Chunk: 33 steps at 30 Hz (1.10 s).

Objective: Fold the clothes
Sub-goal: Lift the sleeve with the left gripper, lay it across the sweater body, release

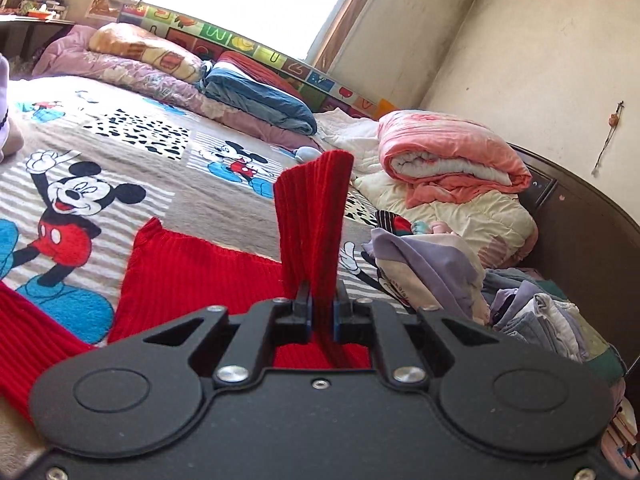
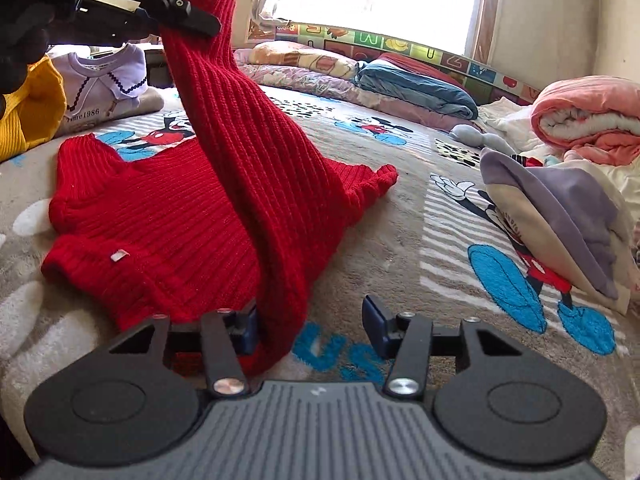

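The left gripper (image 1: 321,312) is squeezed tight on a red knit sweater (image 1: 312,216). A bunch of the red cloth sticks up from between its two blue pads and fans out at the top. That flap hides part of the bed right behind it. More of the sweater lies flat just ahead of this gripper and to its left, and another red part is cut off at the left edge of the view.

From the right wrist view, the left gripper (image 2: 176,8) shows up high at the top left, and the sweater (image 2: 160,220) hangs down from it in a long red strip. The hand around that gripper is dark and hard to make out.

The right gripper (image 2: 310,326) has its fingers apart. The red strip runs down beside its left pad (image 2: 246,330) and seems to touch it. The right pad (image 2: 374,322) is well clear of the cloth, so nothing is pinched. The very end of the strip is hidden behind the gripper's black body.

The rest of the sweater lies spread on the cartoon mouse blanket (image 2: 440,208), ahead and to the left of the right gripper. A small white tag (image 2: 119,255) shows on it. To the right sits a heap of purple and cream clothes (image 2: 560,220), cut off at the edge.
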### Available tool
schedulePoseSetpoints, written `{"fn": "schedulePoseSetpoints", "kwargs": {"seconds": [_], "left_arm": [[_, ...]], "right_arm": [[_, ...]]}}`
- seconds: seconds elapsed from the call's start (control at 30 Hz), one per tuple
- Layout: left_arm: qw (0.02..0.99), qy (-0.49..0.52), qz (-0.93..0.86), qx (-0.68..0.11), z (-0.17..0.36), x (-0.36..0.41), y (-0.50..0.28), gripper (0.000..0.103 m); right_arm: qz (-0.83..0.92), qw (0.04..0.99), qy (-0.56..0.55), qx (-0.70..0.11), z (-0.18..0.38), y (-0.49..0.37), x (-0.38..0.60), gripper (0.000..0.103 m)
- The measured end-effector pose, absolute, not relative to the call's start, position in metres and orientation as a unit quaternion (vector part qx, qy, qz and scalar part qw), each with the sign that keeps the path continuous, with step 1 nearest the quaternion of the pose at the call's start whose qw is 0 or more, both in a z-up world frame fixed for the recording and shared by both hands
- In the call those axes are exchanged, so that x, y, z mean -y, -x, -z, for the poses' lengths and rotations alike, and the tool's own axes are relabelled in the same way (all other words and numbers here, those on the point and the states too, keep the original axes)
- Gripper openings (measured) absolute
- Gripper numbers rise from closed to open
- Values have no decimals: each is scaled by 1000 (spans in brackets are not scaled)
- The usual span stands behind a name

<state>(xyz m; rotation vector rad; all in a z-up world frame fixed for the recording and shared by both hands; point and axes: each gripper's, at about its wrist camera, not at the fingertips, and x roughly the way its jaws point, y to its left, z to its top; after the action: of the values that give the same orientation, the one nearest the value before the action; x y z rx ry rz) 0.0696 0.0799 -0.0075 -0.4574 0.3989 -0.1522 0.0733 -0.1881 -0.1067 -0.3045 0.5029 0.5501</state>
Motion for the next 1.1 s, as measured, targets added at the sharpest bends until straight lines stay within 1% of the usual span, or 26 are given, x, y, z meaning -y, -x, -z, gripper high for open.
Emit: {"fn": "schedulePoseSetpoints", "kwargs": {"seconds": [0.1,0.33,0.67,0.73,0.93,1.1], "left_arm": [[947,247,65,-195,19,-103,-62,7],[935,274,36,-222,42,-135,-51,7],[929,283,18,-238,47,-149,-45,7],[926,279,8,-253,51,-150,-46,7],[900,293,-39,-320,86,-166,-59,8],[896,297,-44,-328,90,-168,-58,8]], "right_arm": [[-270,920,161,-236,107,-68,179,50],[-279,912,199,-225,111,-56,162,42],[-282,907,217,-225,116,-57,154,41],[-281,905,221,-231,117,-58,153,41],[-305,898,220,-230,113,-56,157,41],[-327,890,226,-223,110,-54,159,42]]}}
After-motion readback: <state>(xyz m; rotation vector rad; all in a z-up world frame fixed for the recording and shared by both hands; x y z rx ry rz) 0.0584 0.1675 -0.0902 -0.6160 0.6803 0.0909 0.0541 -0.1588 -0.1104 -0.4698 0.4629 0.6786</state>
